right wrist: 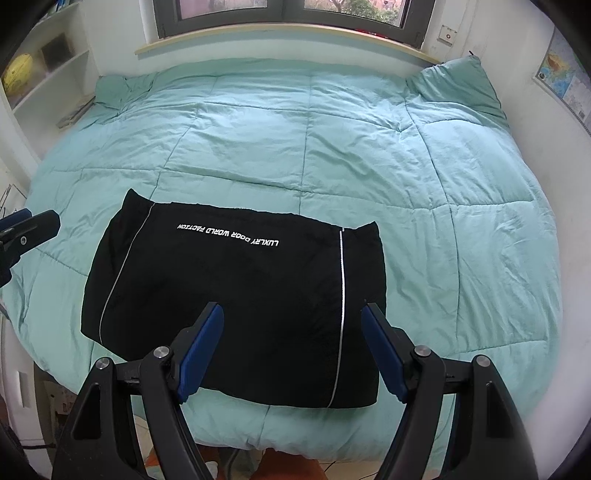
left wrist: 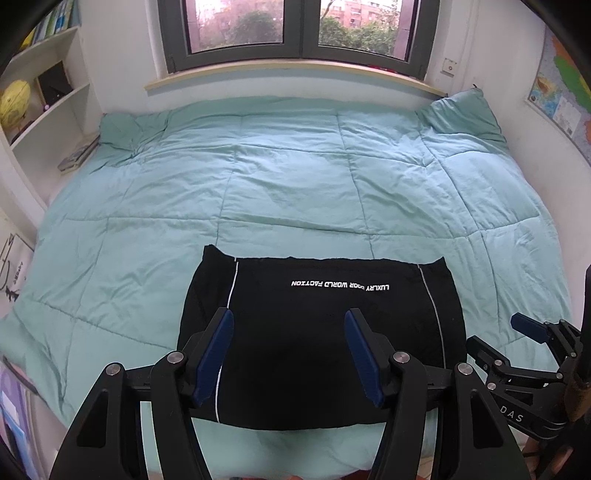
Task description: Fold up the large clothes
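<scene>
Nearest, the left tool (left wrist: 289, 354) and the right tool (right wrist: 292, 349) both hover with fingers apart and nothing between them, above the black garment (right wrist: 236, 295). It lies near the front edge of the bed, on the mint quilt (right wrist: 369, 147). It looks already folded into a compact rectangle, with thin white piping and upside-down white lettering, and one far corner sticking up. A risk, as I judge it: pinching only the top layer would drag the fold open, or catch the soft quilt beneath. Beyond stands the window (left wrist: 295, 29).
</scene>
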